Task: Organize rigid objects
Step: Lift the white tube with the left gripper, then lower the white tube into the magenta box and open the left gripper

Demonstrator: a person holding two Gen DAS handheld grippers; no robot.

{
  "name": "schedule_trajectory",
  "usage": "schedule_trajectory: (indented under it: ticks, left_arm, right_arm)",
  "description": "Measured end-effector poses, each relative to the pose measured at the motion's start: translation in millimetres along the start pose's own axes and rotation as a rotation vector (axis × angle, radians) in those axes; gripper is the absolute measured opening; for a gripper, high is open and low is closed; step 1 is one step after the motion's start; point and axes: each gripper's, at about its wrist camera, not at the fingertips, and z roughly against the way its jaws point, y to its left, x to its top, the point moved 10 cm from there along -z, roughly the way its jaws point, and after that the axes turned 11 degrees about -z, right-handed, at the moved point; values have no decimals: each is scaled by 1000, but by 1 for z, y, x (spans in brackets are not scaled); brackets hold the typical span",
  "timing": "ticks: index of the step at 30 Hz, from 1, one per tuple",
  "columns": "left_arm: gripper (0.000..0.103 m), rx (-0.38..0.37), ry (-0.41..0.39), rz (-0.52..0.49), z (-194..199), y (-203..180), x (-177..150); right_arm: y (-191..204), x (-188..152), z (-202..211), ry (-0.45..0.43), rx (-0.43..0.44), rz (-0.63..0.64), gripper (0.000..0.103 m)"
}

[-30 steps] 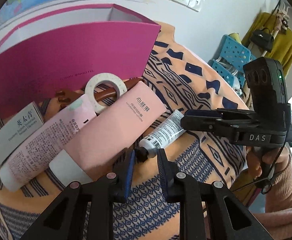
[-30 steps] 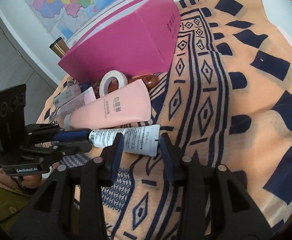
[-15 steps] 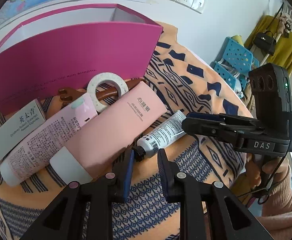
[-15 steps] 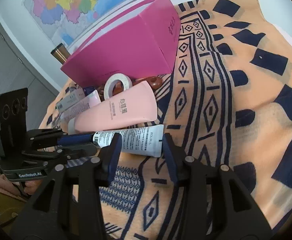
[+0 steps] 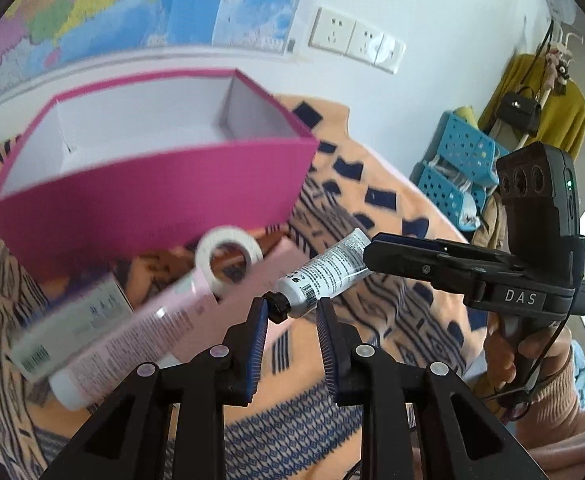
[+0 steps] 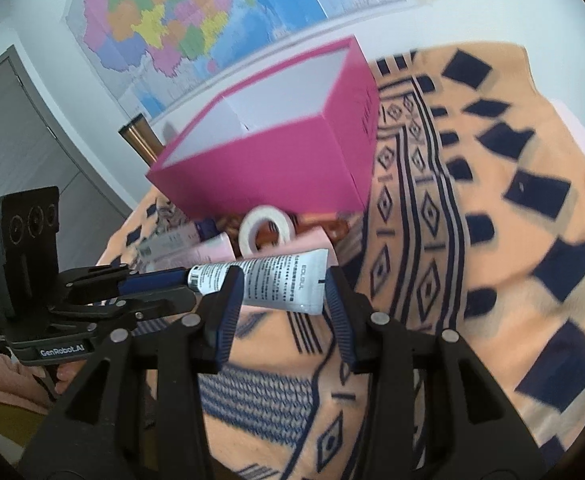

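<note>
Right now you hold the white tube (image 6: pixel 276 282) off the patterned cloth (image 6: pixel 492 208) between both tools: your left gripper (image 5: pixel 292 314) is clamped on its black cap (image 5: pixel 278 306), and your right gripper (image 6: pixel 279 292) pinches the crimped end across its width. You have it in the air just in front of the open pink box (image 5: pixel 152 196), whose white inside shows nothing in it as far as either view reaches. So, judging by that, the sorting has barely begun. The tape roll (image 5: pixel 228 256), the pink tubes (image 5: pixel 140 332) and the small carton (image 5: pixel 68 328) all lie outside, near the box's front wall. As for writing, the right tool reads "DAS", the left "GenRobot.AI"; the tube's fine print and barcode are too blurred to read.
</note>
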Motion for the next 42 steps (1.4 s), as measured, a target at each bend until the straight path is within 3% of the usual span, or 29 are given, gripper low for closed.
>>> schedule_trajectory:
  ticks: [13,20,28,36,42]
  left_arm:
    - [24,97,-133,-36,26,37,68]
    - [26,120,-159,-42,22,56,96]
    - [26,111,-119,-11,-6,83,107]
    - [26,49,-50,50,-35,99,94]
    - [26,52,-20,50,-47,100,90]
  right_arm:
    - [43,72,0,-112,32,84,45]
    - [45,106,-17,-121,29,85,45]
    - [34,122,-44,-93,-24,73,45]
    - [24,121,-60,-59,-100,88,45]
    - [19,117,-65,-56,-134,89,46]
